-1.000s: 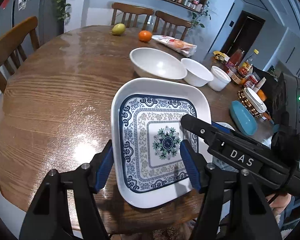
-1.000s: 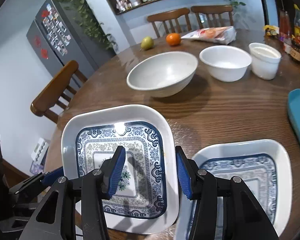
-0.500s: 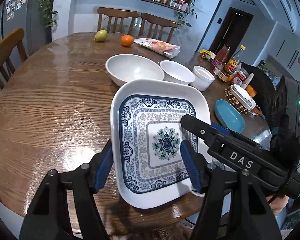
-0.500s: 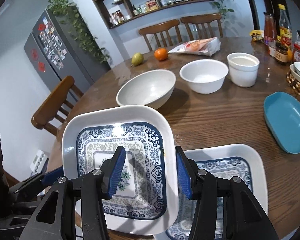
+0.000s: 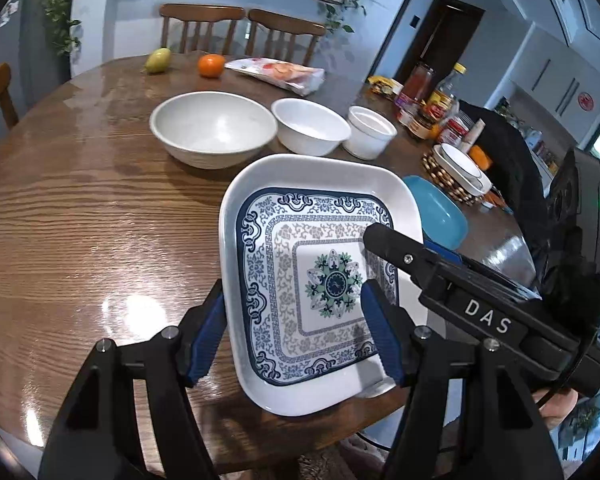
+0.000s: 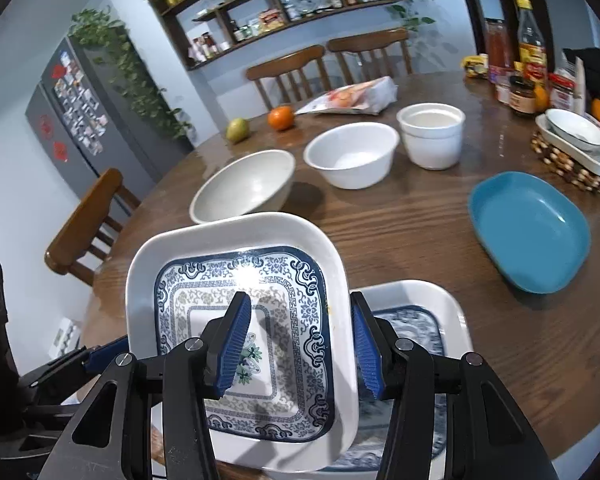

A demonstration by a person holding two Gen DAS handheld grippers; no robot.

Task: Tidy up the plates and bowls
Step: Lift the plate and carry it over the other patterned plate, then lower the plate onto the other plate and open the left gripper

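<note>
Both grippers clamp the raised plate [image 5: 320, 280]: left gripper [image 5: 292, 332] at its 9 o'clock rim, right gripper [image 6: 300, 346] at 3 o'clock.

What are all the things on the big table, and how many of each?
Patterned plates: 2, blue and white; one held up, one flat under it near the edge.
Bowls: 3, white, row mid-table.
Dish: 1, turquoise, right side.
Orange: 1, far side.
Pear: 1, green, beside the orange.
Food packet: 1, far side.
Bottles and jars: several, far right.
Grippers: left and right, black with blue pads, each gripping a side rim of the raised plate.
</note>
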